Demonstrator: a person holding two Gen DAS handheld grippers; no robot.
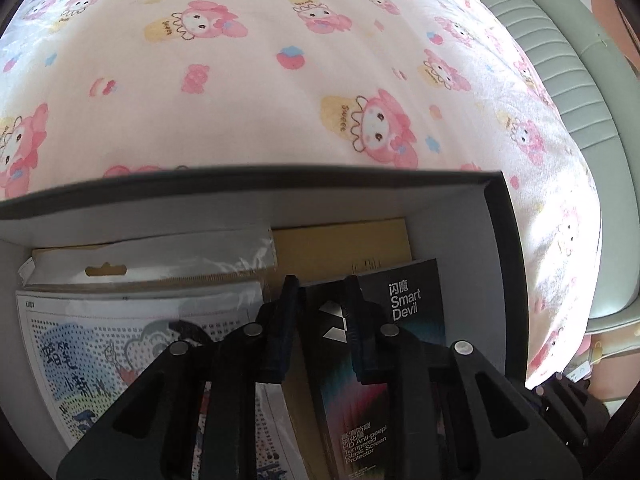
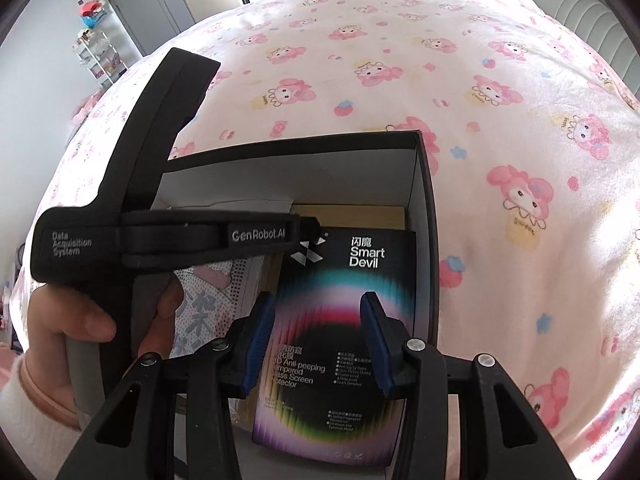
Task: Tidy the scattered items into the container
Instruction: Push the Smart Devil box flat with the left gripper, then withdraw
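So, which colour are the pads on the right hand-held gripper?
Blue pads on black arms, seen best in the right wrist view.

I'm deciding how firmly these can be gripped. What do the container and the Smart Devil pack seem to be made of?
The container looks like stiff cardboard: matte dark outside, plain white inside, with thin, straight walls and crisp corners. The Smart Devil pack appears to be printed card with a smooth finish, given its flat face and sharp edges. Whether a film covers it cannot be told.

Both grippers point steeply down. The left gripper (image 1: 320,300) has its jaws partly apart, the right gripper (image 2: 316,312) wider. A hand (image 2: 80,320) grips the left one's handle.
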